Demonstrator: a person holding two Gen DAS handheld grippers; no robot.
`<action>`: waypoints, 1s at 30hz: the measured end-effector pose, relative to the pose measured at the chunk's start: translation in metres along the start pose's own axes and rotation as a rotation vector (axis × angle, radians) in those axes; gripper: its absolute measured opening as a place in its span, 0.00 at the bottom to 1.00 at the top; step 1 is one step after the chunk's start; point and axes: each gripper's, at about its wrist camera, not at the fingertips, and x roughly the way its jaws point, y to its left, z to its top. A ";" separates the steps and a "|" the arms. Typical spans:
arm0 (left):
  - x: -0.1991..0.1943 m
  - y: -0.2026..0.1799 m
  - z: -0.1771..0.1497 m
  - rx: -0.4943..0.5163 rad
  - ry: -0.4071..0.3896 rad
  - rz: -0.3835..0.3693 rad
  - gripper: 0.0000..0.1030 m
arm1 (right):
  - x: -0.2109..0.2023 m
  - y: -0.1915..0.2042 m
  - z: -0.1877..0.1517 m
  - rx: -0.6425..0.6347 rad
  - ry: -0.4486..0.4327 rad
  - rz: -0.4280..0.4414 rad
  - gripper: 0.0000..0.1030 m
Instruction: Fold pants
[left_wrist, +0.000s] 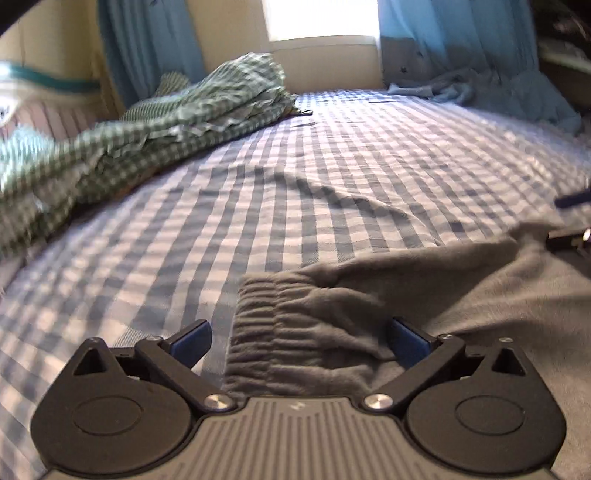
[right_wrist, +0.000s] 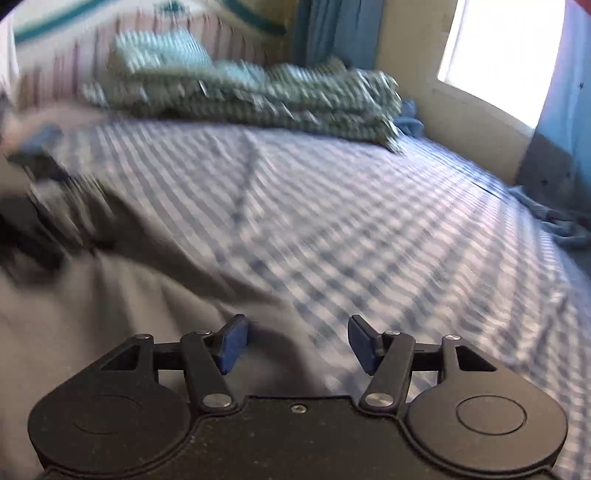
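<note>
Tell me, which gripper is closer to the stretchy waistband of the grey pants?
Left. The left gripper has its open jaws on either side of the waistband. The right gripper is open farther along the grey pants, by their edge, away from it.

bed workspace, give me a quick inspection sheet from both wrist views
surface: bed with blue and white checked sheet, some wrinkles near the middle.
job's things: grey pants lying on the sheet, elastic waistband bunched between the left fingers.
clutter: green checked blanket heaped along the far side; blue cloth crumpled under the curtain.
grippers: left hand-held gripper open, astride the waistband, pads not pressing; right hand-held gripper open, nothing held, over the pants' edge.
cables: nothing seen.
surroundings: bright window, blue curtains, cream wall; right wrist view blurred.
</note>
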 end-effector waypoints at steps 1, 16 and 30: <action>-0.001 0.007 -0.002 -0.034 0.005 0.000 1.00 | 0.007 -0.010 -0.008 0.011 0.004 -0.036 0.61; -0.071 -0.065 -0.033 0.052 -0.092 0.069 0.99 | -0.097 0.073 -0.055 0.050 -0.099 -0.078 0.81; -0.079 -0.078 -0.033 0.062 -0.103 0.117 1.00 | -0.165 0.026 -0.138 0.211 -0.108 -0.455 0.99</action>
